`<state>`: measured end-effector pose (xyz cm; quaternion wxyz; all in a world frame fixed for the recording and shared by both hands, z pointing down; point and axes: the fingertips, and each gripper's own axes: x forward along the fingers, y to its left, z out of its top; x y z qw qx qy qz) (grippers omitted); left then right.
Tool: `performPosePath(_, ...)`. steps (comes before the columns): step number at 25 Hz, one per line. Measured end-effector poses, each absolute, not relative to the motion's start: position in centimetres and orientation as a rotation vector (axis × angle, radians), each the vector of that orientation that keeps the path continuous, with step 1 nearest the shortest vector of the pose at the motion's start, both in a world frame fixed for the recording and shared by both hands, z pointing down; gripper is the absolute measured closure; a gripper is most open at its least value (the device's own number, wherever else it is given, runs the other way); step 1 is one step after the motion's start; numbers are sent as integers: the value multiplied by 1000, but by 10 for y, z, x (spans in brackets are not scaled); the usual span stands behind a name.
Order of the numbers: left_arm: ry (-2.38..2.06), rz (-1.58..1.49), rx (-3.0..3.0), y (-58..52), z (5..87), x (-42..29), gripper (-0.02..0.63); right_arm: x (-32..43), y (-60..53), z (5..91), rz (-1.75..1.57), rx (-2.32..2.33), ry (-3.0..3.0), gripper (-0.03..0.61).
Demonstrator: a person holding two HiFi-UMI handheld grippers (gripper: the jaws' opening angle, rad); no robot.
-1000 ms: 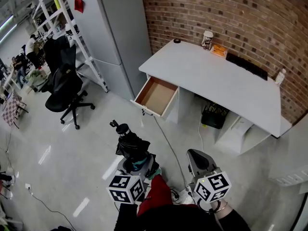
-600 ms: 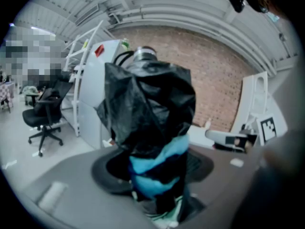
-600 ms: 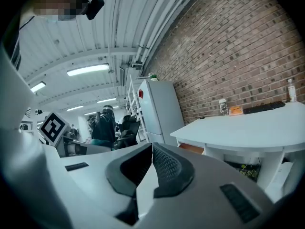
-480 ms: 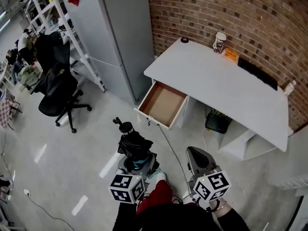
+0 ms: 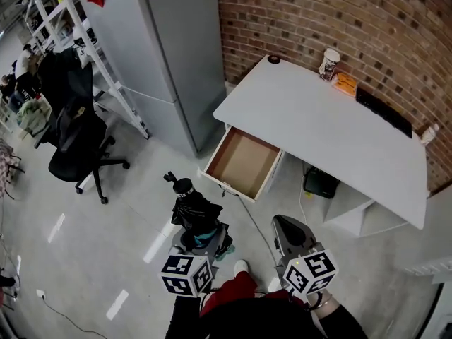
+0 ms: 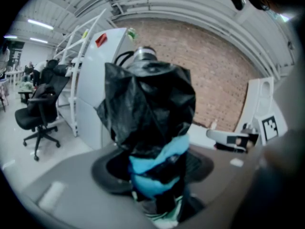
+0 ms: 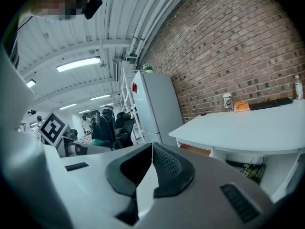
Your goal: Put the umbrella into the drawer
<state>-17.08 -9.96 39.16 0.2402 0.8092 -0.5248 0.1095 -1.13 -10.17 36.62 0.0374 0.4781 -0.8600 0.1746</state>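
My left gripper [image 5: 203, 237] is shut on a folded black umbrella [image 5: 192, 210] with a blue strap, which stands up out of the jaws with its handle end pointing away from me. In the left gripper view the umbrella [image 6: 150, 106] fills the middle, clamped between the jaws of the left gripper [image 6: 157, 175]. The right gripper [image 5: 288, 232] is beside it on the right, shut with nothing in it; its pads [image 7: 167, 163] meet at the tips. The open wooden-lined drawer [image 5: 244, 162] juts from the white desk [image 5: 318, 129], ahead of both grippers.
A tall grey cabinet [image 5: 169, 48] stands left of the desk, with a white ladder rack [image 5: 106, 69] and a black office chair [image 5: 74, 143] farther left. On the desk are a cup [image 5: 328, 62], an orange item [image 5: 346, 85] and a keyboard [image 5: 385, 111]. A cable [image 5: 247, 214] trails on the floor.
The desk and open drawer have come closer and lower in the head view. Both grippers keep their places in the frame, the left still holding the umbrella.
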Motion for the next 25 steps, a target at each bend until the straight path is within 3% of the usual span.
performPosePath(25,-1402,401,2183,-182,422,-168,356,10,-171,388,576,1534,-2546,568)
